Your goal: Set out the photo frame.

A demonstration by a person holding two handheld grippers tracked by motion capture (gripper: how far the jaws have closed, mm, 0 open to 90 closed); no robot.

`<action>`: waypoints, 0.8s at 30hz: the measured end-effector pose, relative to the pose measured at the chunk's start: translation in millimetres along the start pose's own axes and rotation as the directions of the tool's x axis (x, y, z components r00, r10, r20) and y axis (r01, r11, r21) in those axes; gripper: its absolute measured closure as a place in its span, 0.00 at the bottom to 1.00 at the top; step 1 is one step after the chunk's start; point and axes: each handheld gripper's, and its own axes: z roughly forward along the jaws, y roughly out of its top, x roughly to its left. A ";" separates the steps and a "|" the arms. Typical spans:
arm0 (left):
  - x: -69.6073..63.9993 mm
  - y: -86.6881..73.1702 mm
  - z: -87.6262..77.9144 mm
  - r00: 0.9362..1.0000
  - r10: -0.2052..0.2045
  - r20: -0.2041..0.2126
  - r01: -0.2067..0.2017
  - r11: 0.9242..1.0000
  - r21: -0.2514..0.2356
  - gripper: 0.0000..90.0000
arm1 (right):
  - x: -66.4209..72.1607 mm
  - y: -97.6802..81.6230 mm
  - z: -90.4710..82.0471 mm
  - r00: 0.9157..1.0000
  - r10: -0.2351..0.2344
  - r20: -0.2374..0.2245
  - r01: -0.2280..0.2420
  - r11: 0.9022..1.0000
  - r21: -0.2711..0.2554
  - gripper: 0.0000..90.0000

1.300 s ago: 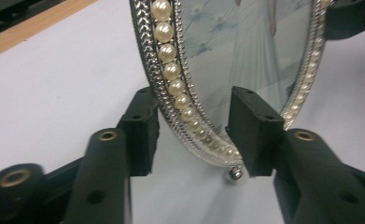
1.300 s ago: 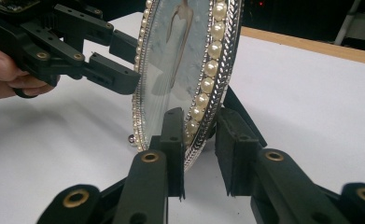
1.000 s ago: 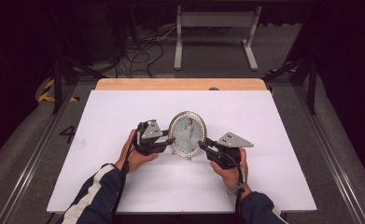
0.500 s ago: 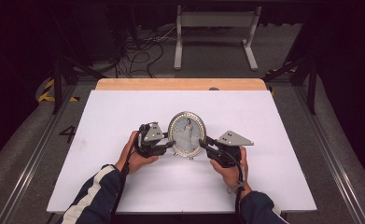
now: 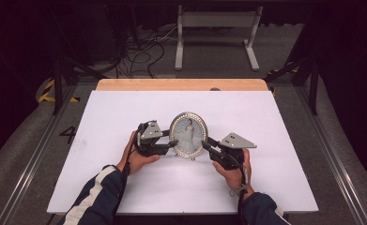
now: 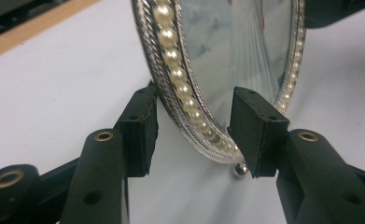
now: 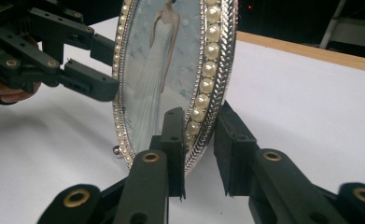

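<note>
An oval silver photo frame (image 5: 188,135) edged with pearls stands upright on the white table (image 5: 125,187), showing a figure in a white dress. My left gripper (image 5: 173,143) reaches its left rim. In the left gripper view the rim (image 6: 185,107) sits between the jaws of my left gripper (image 6: 194,135) with a gap on each side; these jaws have just been opening. My right gripper (image 5: 204,144) holds the right rim. In the right gripper view my right gripper (image 7: 201,149) is shut on the frame (image 7: 166,70), one pad in front and one behind.
A wooden strip (image 5: 181,84) runs along the table's far edge. Beyond it, a metal stand (image 5: 216,28) and loose cables (image 5: 143,51) lie on the dark floor. Rails (image 5: 26,178) flank the table on both sides.
The left gripper's jaws have spread apart and come off the frame's rim. Both hands and the frame stay where they were.
</note>
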 end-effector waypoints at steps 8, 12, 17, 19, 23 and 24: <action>1.7 0.3 -3.7 1.000 -0.005 -0.008 0.005 1.000 -0.015 0.74 | 0.9 -1.6 -2.9 1.000 0.004 0.016 -0.004 1.000 -0.013 0.87; 1.4 0.5 -4.3 1.000 0.000 -0.010 0.000 1.000 -0.005 0.75 | 0.8 -1.4 -2.4 1.000 -0.003 0.017 0.004 1.000 -0.014 0.86; 1.4 0.6 -5.7 1.000 0.005 0.001 -0.005 1.000 0.005 0.76 | -0.2 -1.5 -1.3 1.000 0.001 0.016 -0.001 1.000 -0.013 0.86; 0.9 0.8 -6.1 1.000 0.005 0.004 -0.005 1.000 0.006 0.76 | -0.5 -1.5 -1.0 1.000 0.003 0.015 -0.003 1.000 -0.014 0.86; -2.8 2.7 -8.3 1.000 0.018 0.006 -0.018 1.000 0.005 0.76 | -3.7 -2.0 0.6 1.000 0.011 0.025 -0.011 1.000 -0.007 0.85; -3.7 3.1 -8.7 1.000 0.021 0.000 -0.021 1.000 0.010 0.76 | -4.6 -2.1 0.8 1.000 0.014 0.022 -0.014 1.000 -0.008 0.86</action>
